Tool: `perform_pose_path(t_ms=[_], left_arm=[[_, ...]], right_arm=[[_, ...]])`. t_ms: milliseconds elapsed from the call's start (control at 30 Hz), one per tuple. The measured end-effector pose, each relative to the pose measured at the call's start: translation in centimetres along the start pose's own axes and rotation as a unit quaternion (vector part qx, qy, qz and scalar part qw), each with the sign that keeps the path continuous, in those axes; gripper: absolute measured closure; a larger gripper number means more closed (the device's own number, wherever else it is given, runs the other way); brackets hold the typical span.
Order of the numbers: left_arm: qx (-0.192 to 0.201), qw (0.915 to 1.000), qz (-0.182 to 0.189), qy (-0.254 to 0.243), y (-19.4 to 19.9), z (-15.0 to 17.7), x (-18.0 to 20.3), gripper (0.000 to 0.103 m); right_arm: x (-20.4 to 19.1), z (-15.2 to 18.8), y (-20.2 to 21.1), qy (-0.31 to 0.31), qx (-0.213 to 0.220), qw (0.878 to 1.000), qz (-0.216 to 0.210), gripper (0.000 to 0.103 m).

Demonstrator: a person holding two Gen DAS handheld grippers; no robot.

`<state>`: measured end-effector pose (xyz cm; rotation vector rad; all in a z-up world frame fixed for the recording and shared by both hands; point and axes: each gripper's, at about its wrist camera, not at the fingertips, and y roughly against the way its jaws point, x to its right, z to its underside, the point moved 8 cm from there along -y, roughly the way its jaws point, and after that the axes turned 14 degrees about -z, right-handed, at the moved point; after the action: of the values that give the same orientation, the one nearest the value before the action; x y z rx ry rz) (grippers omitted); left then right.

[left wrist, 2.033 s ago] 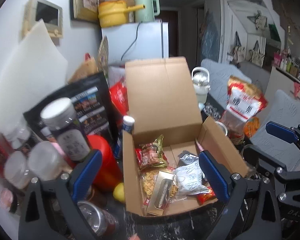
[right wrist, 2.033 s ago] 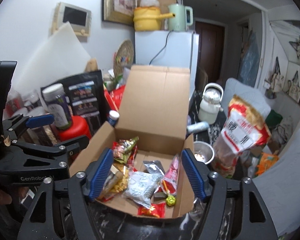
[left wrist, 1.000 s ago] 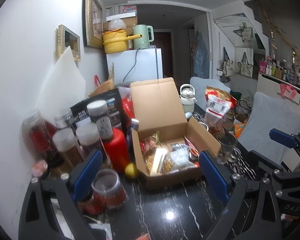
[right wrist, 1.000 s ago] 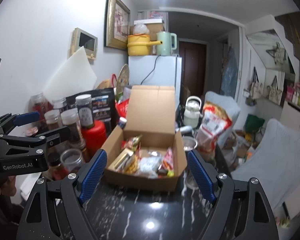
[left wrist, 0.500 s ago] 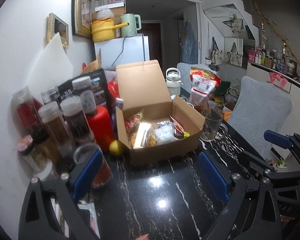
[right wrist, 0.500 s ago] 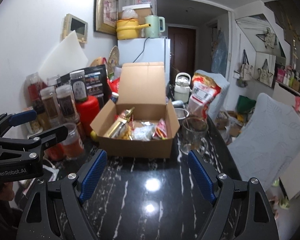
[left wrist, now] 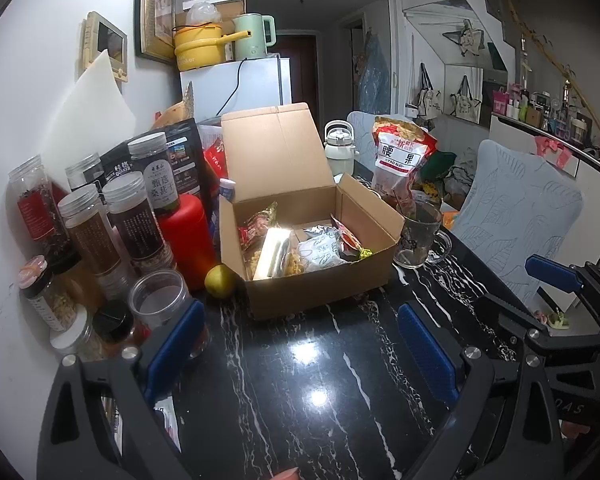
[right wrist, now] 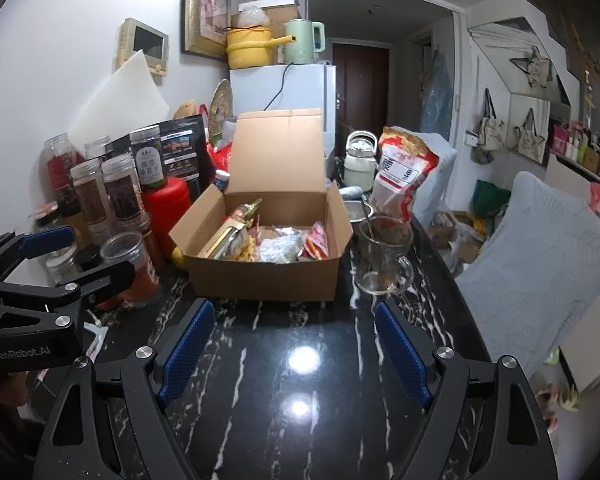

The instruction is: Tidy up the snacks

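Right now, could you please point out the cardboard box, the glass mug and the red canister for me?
cardboard box [right wrist: 264, 278], right wrist view, on its front wall.
glass mug [right wrist: 384, 258], right wrist view, on its clear side wall.
red canister [left wrist: 186, 236], left wrist view, on its body.

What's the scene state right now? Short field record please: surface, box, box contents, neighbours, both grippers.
surface: black marble-pattern table
box: cardboard box, lid flap upright, open
contents: mixed snack packets, loosely piled
left of box: red canister, yellow fruit, clear jars
right of box: glass mug, cashew bag
left gripper: open, empty, short of box
right gripper: open, empty, short of box
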<state>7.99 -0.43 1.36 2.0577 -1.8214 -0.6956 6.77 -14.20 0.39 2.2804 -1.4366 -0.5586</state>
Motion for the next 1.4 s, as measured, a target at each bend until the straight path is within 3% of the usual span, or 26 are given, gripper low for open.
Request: perform_pose_path(t_ms=[1400], left_arm=[[-0.013, 0.9998, -0.004, 0.011, -0.4, 1.0, -1.6, 0.004]], right_arm=[[-0.6, 0.5, -0.3, 0.013, -0.010, 1.000, 0.006, 0.020]])
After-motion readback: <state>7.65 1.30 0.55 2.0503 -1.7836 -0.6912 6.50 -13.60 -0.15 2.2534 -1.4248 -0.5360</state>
